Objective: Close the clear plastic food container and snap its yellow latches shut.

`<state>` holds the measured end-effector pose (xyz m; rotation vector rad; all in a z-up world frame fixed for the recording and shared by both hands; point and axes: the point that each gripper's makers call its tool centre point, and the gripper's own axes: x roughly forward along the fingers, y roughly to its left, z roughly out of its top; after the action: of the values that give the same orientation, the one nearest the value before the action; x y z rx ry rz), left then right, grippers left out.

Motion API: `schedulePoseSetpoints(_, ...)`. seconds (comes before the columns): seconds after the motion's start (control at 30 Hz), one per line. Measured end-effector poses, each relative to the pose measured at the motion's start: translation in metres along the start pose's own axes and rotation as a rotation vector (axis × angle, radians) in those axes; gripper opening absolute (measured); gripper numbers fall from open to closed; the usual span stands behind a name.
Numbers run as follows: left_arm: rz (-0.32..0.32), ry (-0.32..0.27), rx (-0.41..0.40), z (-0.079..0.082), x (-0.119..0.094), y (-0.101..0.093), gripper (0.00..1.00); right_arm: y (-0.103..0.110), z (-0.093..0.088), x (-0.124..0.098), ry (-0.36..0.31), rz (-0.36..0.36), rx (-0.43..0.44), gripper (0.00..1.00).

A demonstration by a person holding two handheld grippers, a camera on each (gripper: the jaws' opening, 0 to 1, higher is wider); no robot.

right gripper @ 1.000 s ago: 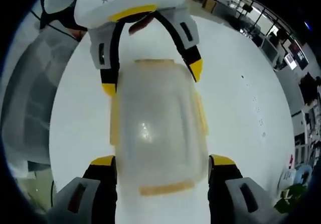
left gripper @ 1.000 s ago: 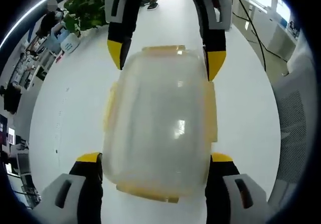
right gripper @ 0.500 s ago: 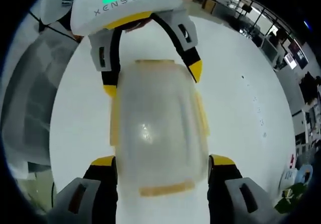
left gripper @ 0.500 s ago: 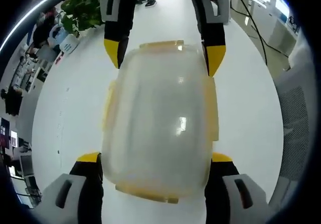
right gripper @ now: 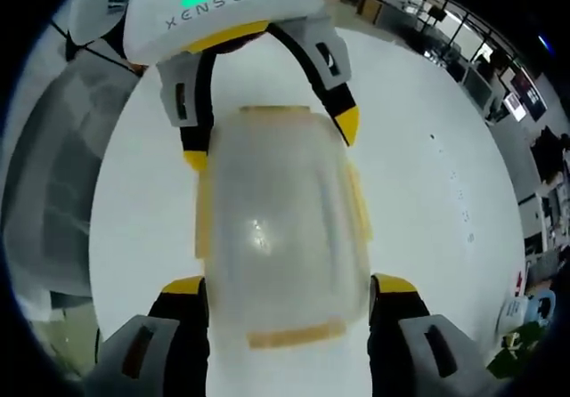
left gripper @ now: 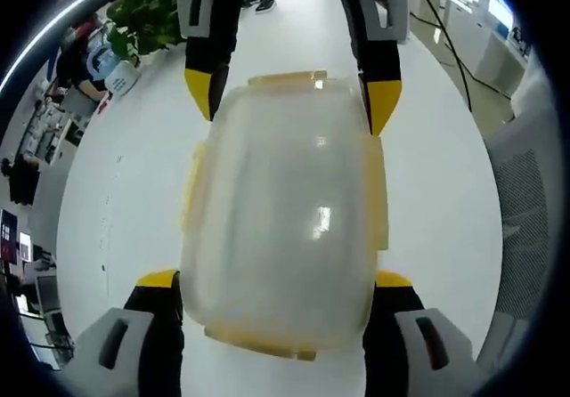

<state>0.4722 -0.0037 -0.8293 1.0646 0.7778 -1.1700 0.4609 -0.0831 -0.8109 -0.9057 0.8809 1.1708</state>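
The clear plastic container (left gripper: 280,210) lies on the white table with its lid on. Yellow latches show at its near end (left gripper: 258,344), far end (left gripper: 289,79) and along both long sides. My left gripper (left gripper: 276,279) is open, its yellow tips flanking the container's near end. The right gripper (left gripper: 291,96) reaches in from the far side, open, with its tips astride the far end. In the right gripper view the same container (right gripper: 276,228) sits between my right gripper (right gripper: 283,286) at its near end and the left gripper (right gripper: 270,141) at its far end.
The round white table (left gripper: 116,201) spreads around the container. A potted plant (left gripper: 151,10) stands past its edge. A grey mesh chair (left gripper: 525,228) is at the right, and a black cable (left gripper: 445,41) runs nearby. An office with desks lies beyond.
In the left gripper view the right gripper's tips and the container's far end sit slightly higher than a second ago. Over the last half second nothing has visibly moved.
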Motion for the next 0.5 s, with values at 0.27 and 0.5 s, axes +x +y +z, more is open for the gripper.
schedulePoseSetpoints(0.27, 0.000, 0.002, 0.004, -0.005, -0.003, -0.004, 0.85, 0.005, 0.005, 0.002, 0.001, -0.002, 0.005, 0.73)
schedulePoseSetpoints(0.5, 0.001, 0.004, -0.001, -0.016, -0.008, -0.008, 0.85, 0.012, 0.016, 0.006, 0.007, 0.003, -0.001, 0.73)
